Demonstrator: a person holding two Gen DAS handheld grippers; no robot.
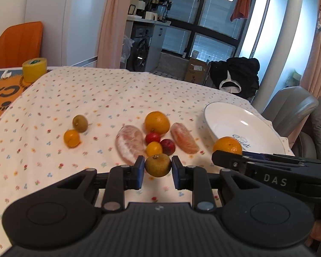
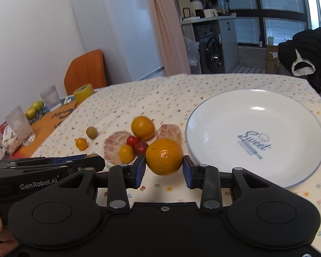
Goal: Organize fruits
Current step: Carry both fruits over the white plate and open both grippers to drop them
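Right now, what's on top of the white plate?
Nothing lies on the white plate; only its printed blue lettering shows. The orange between the right tool's pads sits beside its rim, not on it. The tool's body covers the plate's near edge.

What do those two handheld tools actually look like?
Both are matte black plastic. Each left tool and right tool has two blue-padded fingers on hinged links with silver rivets, round side housings and a ribbed centre. White lettering reads "DAS" and "GenRobot.AI". No cables or sleeves show.
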